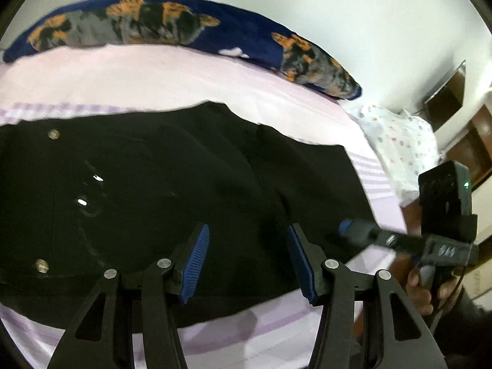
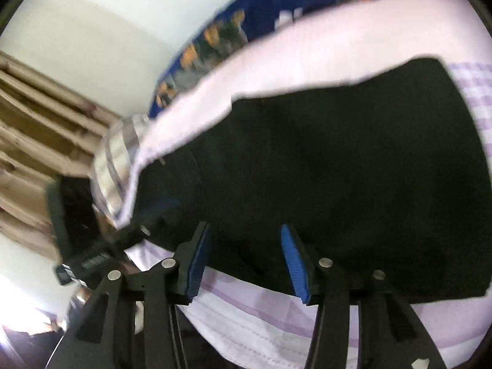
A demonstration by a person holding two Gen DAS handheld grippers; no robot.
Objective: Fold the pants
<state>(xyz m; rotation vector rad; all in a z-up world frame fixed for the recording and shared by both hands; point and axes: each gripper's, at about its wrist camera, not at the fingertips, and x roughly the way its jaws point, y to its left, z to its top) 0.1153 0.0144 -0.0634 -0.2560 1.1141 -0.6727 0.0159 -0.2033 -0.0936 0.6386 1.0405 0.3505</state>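
Room was bright, wall (image 1: 338,30) evenly lit; pants (image 2: 338,169) lost detail in black. Right view motion-blurred, glare at 8 o'clock; fisheye bent edges.

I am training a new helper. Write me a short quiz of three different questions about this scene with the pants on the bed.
1. True or false: the left gripper is holding the pants.
2. What colour are the pants? A) white B) black C) red
3. Fill in: beyond the pants, along the far side of the bed sheet, lies a dark blue ____ with an orange and grey pattern.

Key:
1. False. Its jaws stand apart with no fabric pinched between the pads; the right gripper is open too.
2. B. The pants are black and lie flat on the pale pink and lilac sheet.
3. Blanket.
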